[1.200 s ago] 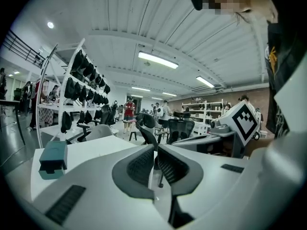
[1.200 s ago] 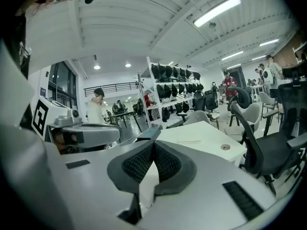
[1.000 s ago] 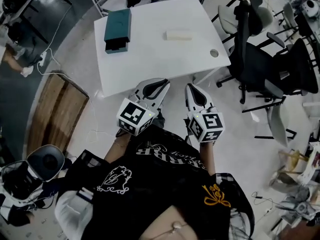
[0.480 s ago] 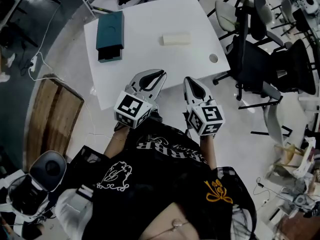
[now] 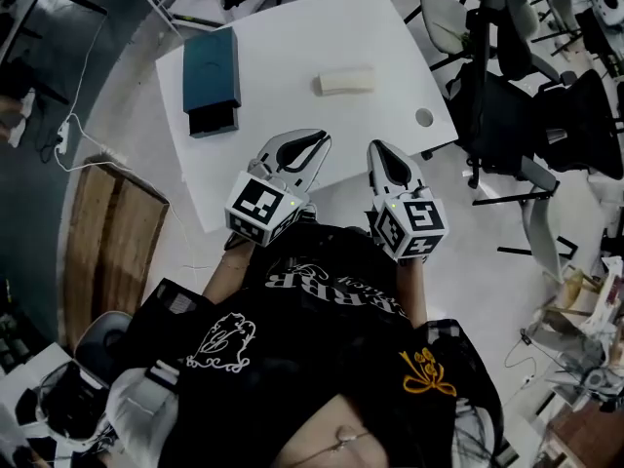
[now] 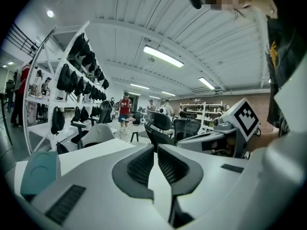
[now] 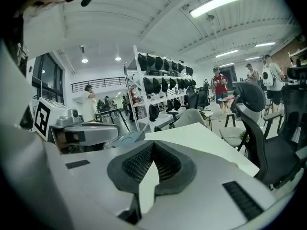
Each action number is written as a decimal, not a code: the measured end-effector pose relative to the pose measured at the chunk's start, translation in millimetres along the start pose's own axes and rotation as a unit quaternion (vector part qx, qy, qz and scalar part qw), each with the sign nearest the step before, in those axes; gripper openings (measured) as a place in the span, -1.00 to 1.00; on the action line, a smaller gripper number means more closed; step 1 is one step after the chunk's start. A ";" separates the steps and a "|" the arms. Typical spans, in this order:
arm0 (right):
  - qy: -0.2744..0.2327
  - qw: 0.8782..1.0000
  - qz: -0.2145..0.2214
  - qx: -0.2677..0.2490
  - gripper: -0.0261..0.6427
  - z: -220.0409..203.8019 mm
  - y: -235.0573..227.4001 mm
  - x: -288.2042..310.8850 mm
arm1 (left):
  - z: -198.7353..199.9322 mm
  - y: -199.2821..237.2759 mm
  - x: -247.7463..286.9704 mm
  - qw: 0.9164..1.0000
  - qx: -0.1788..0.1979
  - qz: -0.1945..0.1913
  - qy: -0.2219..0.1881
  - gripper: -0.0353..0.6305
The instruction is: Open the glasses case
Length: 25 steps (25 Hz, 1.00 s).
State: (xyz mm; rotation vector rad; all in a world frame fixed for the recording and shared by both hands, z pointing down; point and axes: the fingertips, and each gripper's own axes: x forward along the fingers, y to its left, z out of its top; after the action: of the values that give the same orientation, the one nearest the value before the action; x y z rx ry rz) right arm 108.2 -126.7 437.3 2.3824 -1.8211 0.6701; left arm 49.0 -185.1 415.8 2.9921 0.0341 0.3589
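Hovering at table [image 5: 292, 37] edge: L tool [image 5: 319, 143], R tool [image 5: 378, 148] shut.

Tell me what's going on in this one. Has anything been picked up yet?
No. A person stands at the near edge of a white table with a gripper in each hand. The left gripper and right gripper are both shut and empty, with their tips at that edge. A teal case lies on the table's far left and a pale oblong object near its middle. Neither is touched, so no opening has begun.
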 end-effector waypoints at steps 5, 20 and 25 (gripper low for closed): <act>0.008 1.000 -0.005 0.001 -0.88 1.4 -18.1 9.0 | -6.3 3.5 21.6 1.000 -0.012 -0.008 0.010 -0.77; 0.053 0.990 0.103 -0.083 -0.88 15.0 -97.2 84.3 | -3.3 28.3 76.3 0.991 -0.053 0.125 0.000 -0.77; 0.077 0.980 0.139 -0.116 -0.88 13.3 -127.2 110.6 | 3.0 34.0 95.2 0.981 -0.060 0.182 0.000 -0.77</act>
State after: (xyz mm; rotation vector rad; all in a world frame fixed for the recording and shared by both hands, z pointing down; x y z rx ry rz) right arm 253.3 -193.1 493.1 1.8985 -2.0551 0.6058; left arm 142.4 -215.6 439.7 2.8679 -0.5214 0.3802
